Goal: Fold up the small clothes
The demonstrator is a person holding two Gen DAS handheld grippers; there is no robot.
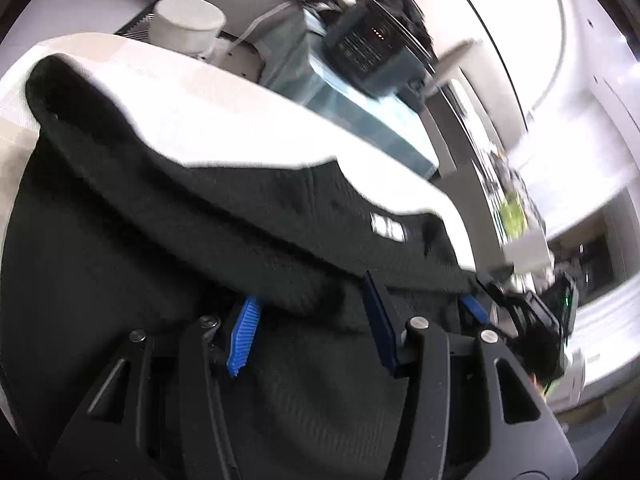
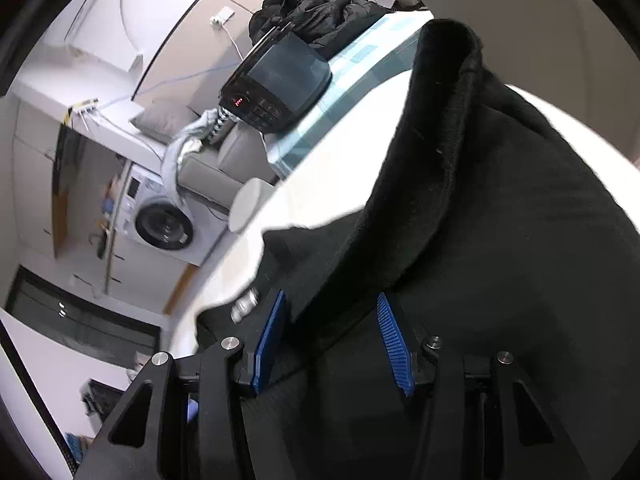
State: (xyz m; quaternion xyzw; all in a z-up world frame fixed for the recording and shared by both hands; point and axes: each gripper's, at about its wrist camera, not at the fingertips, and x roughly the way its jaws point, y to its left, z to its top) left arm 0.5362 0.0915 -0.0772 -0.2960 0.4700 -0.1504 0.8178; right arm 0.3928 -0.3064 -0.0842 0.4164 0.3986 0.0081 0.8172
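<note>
Black fleecy garment (image 1: 200,220) spread over most of white counter (image 1: 200,92), one thick folded ridge running from far left corner down into left claw (image 1: 312,328). Blue pads half apart with that fold between; pressing or not, cannot tell. Bare counter only along far edge, ending at teal checked cloth (image 1: 360,120) and dark device (image 1: 372,48). Small white tag (image 1: 387,227) on garment, print too blurred to read.

Seen from right wrist: same garment (image 2: 500,220) filling right half, ridge standing tall from right claw (image 2: 332,340), pads closed onto fold at middling width. Free counter (image 2: 248,264) to left, rounded edge close by. Device (image 2: 280,80) with red digits, unreadable. Washing machine (image 2: 164,228) beyond edge, no brand legible.
</note>
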